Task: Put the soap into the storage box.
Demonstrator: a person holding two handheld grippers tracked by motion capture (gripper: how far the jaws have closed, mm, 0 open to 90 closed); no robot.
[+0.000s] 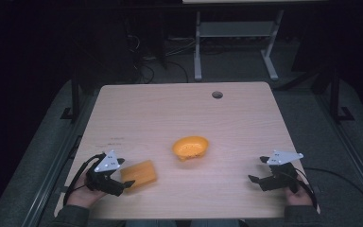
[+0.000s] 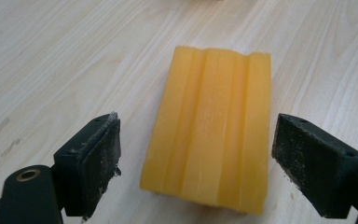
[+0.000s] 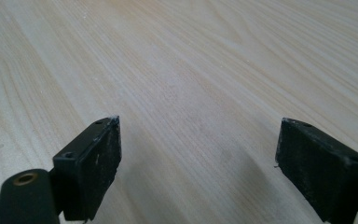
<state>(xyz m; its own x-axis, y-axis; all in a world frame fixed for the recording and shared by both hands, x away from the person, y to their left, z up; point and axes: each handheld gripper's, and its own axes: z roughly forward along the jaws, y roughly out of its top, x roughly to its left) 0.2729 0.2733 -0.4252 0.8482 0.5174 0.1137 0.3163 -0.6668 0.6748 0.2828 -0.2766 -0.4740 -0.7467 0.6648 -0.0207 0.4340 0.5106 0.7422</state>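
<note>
The orange block (image 1: 140, 173) lies flat on the table (image 1: 179, 118), toward the near edge and to the near left of the bowl (image 1: 190, 147). In the left gripper view the block (image 2: 212, 128) shows long grooves along its top, and its near end sits between the two jaws without touching either. The left gripper (image 1: 125, 184) is wide open, its jaws standing on either side of that end of the block; a hand (image 1: 82, 194) holds it from behind.

The bowl, orange too, sits apart from the block, about midway between the two grippers and farther from the person.

The right gripper (image 1: 257, 182) is well to the near right of the bowl, above bare table. Its jaws (image 3: 200, 172) are also spread wide with nothing between them but wood grain.

A round hole (image 1: 217, 94) lies in the table far behind the bowl.
</note>
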